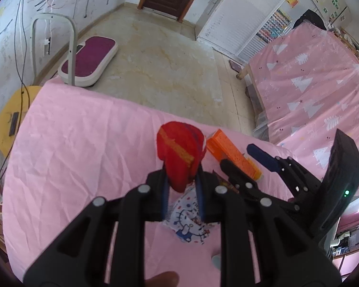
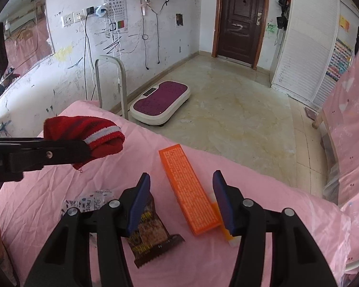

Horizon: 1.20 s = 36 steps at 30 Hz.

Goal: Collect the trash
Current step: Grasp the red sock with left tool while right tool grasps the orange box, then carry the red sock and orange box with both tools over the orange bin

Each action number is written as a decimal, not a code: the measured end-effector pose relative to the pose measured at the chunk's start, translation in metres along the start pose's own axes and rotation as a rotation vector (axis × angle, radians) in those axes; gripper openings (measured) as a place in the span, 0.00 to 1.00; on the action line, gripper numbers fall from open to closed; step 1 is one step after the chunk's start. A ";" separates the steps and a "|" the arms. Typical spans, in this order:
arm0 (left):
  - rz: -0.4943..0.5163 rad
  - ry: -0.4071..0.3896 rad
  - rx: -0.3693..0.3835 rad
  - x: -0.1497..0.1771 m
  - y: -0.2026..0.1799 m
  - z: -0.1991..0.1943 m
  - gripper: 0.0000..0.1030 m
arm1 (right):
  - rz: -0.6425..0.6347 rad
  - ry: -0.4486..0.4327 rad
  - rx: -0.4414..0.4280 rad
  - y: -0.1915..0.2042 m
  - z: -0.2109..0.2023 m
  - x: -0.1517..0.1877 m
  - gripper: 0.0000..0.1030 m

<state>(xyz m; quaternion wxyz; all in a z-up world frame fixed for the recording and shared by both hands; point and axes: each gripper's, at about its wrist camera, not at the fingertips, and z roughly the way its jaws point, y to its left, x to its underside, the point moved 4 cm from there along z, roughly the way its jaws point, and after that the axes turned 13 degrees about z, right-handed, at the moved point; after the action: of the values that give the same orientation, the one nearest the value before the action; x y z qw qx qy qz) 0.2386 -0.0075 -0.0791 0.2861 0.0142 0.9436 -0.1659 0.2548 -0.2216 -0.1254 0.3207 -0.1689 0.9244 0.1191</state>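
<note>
My left gripper (image 1: 181, 185) is shut on a red knitted sock (image 1: 179, 154) and holds it above the pink-covered table (image 1: 79, 148). The sock (image 2: 91, 132) and the left gripper (image 2: 88, 149) also show in the right wrist view. My right gripper (image 2: 180, 199) is open and empty, just above an orange box (image 2: 190, 192), with its fingers on either side of it. The right gripper (image 1: 241, 160) shows beside the orange box (image 1: 232, 155) in the left wrist view. A brown snack wrapper (image 2: 150, 234) and a crumpled clear wrapper (image 2: 91, 202) lie on the table. A Hello Kitty wrapper (image 1: 189, 222) lies under the left gripper.
A purple and white vibration platform (image 2: 161, 104) with a white handle frame (image 2: 110, 81) stands on the floor beyond the table. A bed with a pink sheet (image 1: 318, 81) is to the right. A yellow board (image 1: 14, 117) lies left of the table.
</note>
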 end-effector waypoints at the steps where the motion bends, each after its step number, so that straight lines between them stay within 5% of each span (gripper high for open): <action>1: -0.001 -0.001 0.000 0.000 0.001 0.000 0.17 | -0.004 0.002 0.005 0.002 0.003 -0.001 0.43; 5: -0.005 -0.004 0.000 0.001 0.003 0.001 0.17 | -0.019 0.018 0.015 0.006 0.016 0.001 0.38; 11: -0.003 -0.005 -0.005 0.002 0.004 -0.001 0.17 | -0.025 0.035 0.039 0.008 0.027 0.004 0.12; 36: 0.083 -0.075 -0.035 0.021 -0.049 -0.051 0.17 | 0.064 -0.135 0.034 -0.027 -0.080 0.033 0.12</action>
<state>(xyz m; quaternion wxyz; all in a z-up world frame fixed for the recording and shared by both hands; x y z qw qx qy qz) 0.1872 -0.0384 -0.0357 0.3282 0.0418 0.9336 -0.1376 0.1967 -0.2806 -0.0884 0.3811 -0.1255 0.9074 0.1247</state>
